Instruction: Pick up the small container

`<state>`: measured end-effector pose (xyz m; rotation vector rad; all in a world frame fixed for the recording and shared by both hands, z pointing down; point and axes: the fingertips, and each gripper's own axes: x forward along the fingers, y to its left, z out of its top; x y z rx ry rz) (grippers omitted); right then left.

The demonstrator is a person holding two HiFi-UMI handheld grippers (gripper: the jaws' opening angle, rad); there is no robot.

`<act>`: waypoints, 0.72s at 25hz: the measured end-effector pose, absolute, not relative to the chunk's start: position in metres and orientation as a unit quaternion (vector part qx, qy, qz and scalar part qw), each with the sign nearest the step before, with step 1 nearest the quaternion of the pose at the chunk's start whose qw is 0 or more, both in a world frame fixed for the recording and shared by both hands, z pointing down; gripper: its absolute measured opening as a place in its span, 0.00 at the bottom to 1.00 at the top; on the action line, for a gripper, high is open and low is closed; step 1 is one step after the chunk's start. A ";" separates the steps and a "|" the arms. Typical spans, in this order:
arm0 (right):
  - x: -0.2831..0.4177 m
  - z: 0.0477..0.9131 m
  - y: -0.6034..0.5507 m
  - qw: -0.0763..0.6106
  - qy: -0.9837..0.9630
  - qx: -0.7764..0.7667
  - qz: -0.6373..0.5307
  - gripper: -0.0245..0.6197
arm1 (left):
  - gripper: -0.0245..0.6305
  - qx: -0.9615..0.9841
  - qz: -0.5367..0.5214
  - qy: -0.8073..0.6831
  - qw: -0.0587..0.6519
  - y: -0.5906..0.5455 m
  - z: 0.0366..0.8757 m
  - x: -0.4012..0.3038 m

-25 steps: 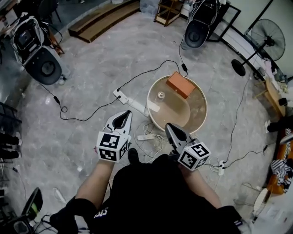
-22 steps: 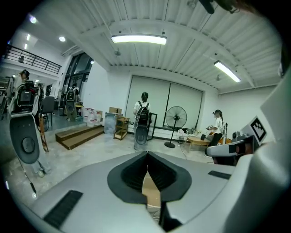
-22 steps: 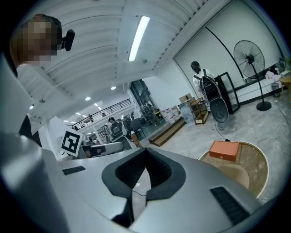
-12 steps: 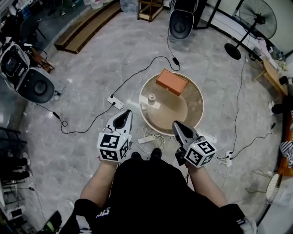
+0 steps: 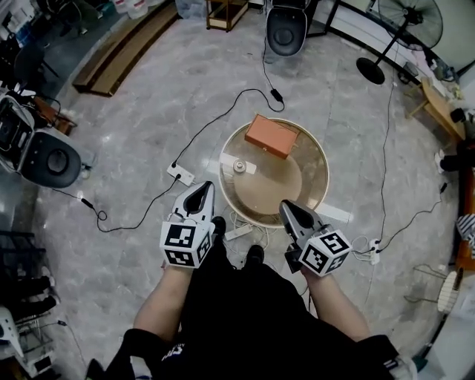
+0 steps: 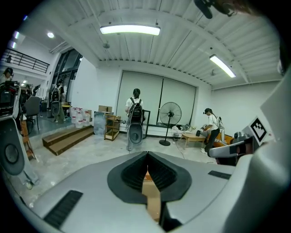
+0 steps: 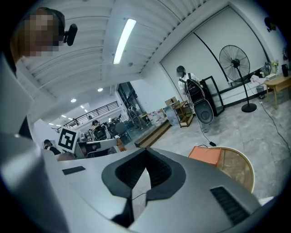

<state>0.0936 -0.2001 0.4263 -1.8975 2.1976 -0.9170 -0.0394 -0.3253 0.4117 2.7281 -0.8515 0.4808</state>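
The small container (image 5: 239, 165), a pale little jar, stands on the left part of the round wooden table (image 5: 312, 178). An orange box (image 5: 272, 136) lies at the table's far edge and also shows in the right gripper view (image 7: 205, 155). My left gripper (image 5: 203, 187) hangs over the floor just short of the table's near left rim, with its jaws shut and empty (image 6: 147, 167). My right gripper (image 5: 285, 205) points at the near rim, also shut with nothing in it (image 7: 144, 169). Neither one touches the container.
Black cables and a white power strip (image 5: 180, 175) lie on the floor left of the table, and more white cords (image 5: 239, 231) lie at its foot. Speakers (image 5: 286, 28) and a standing fan (image 5: 404, 18) are beyond it. People stand far off by the wall (image 6: 135, 105).
The person has stepped closer to the table, so it now lies nearer both grippers. The grippers keep their pose and stay shut.
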 end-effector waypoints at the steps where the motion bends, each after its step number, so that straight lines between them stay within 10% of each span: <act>1: 0.097 0.432 -0.210 0.045 0.718 -0.626 -0.301 0.06 | 0.06 0.937 0.164 -0.287 0.118 -0.334 0.416 -0.034; 18: 0.109 0.564 -0.340 0.050 0.645 -0.668 -0.367 0.06 | 0.06 0.961 0.192 -0.140 0.145 -0.446 0.566 0.043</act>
